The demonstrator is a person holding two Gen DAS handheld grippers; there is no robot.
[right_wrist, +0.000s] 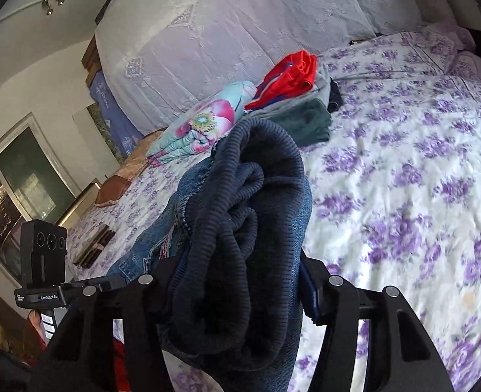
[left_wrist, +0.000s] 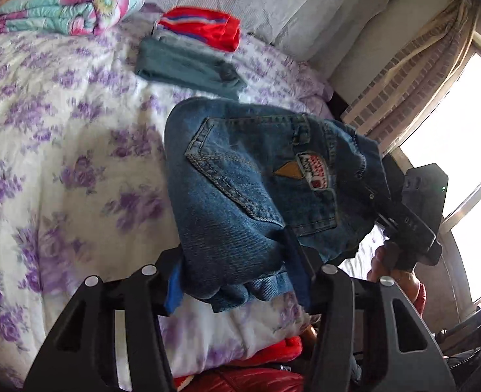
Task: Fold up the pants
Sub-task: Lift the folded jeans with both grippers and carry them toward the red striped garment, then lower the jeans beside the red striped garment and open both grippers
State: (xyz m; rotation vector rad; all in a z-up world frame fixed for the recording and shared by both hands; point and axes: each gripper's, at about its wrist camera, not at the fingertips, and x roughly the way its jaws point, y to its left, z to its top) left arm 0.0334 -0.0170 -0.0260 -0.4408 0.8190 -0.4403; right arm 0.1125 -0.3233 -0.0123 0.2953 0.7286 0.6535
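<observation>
Behind bunched jeans, right tongs' pads

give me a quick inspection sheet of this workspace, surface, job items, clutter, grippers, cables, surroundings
surface: bed with purple-flowered sheet, rumpled.
job's things: blue jeans, bunched, held up off the sheet between both grippers; dark ribbed waistband faces the right wrist camera.
clutter: folded green garment, red striped garment, floral folded quilt, all near the pillows.
grippers: left gripper shut on the jeans; right gripper shut on the waistband.
cables: nothing seen.
surroundings: bright window with curtain; second window on the other side.
</observation>
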